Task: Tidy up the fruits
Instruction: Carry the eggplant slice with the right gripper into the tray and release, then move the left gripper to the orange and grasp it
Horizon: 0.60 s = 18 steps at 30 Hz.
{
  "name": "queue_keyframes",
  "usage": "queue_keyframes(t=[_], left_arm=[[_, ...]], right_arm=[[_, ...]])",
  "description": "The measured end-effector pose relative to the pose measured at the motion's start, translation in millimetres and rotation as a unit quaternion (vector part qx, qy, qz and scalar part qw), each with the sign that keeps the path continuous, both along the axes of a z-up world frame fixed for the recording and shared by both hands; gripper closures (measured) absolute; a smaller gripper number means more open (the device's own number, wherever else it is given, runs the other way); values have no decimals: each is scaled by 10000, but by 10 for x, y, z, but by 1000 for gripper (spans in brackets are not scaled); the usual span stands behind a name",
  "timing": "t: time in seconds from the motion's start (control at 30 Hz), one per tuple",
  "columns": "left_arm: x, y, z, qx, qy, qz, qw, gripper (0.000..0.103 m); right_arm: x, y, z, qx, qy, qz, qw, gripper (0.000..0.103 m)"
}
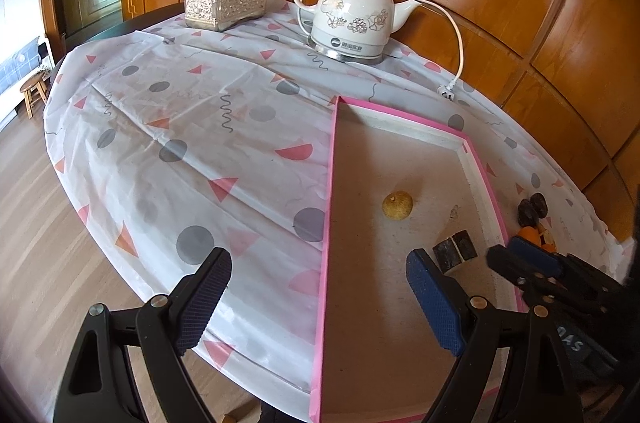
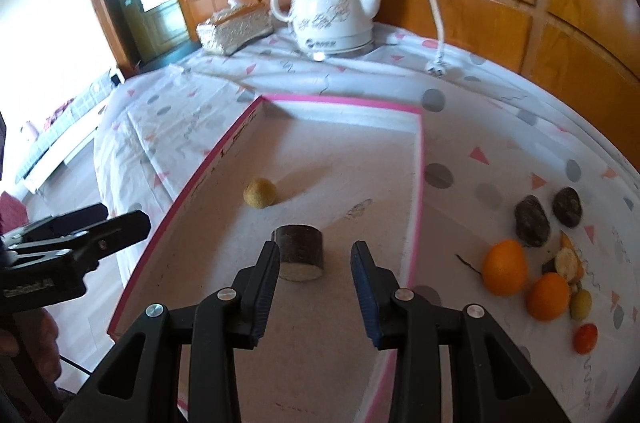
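The right gripper (image 2: 315,257) hangs over the pink tray (image 2: 418,159) with its fingers apart and empty. A brown chunk (image 2: 298,247) and a yellow ball (image 2: 260,192) lie inside the tray. The left gripper (image 1: 318,273) is wide apart and empty too.

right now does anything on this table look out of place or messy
The kettle's power plug lies loose on the tablecloth, unplugged. Most fruit, including two oranges, sits outside the pink-edged tray.

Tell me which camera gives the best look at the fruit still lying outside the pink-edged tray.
The right wrist view: the two oranges, dark fruits and small pieces lie in plain sight on the tablecloth. The left wrist view shows them only at its edge, mostly behind the right gripper.
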<state>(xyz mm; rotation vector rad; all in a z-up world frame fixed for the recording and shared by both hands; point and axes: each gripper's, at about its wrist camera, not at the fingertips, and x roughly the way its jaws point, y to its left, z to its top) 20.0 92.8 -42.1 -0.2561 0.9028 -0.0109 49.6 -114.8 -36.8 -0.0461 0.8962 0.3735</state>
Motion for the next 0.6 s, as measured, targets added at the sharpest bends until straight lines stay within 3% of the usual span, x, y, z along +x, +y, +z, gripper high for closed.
queue_keyframes(t=[0.6], left_arm=[[18,-388,125,149,-156,-569,9981,14]], right_arm=[[-398,-876,48,97,-223,-1259,9917,66]])
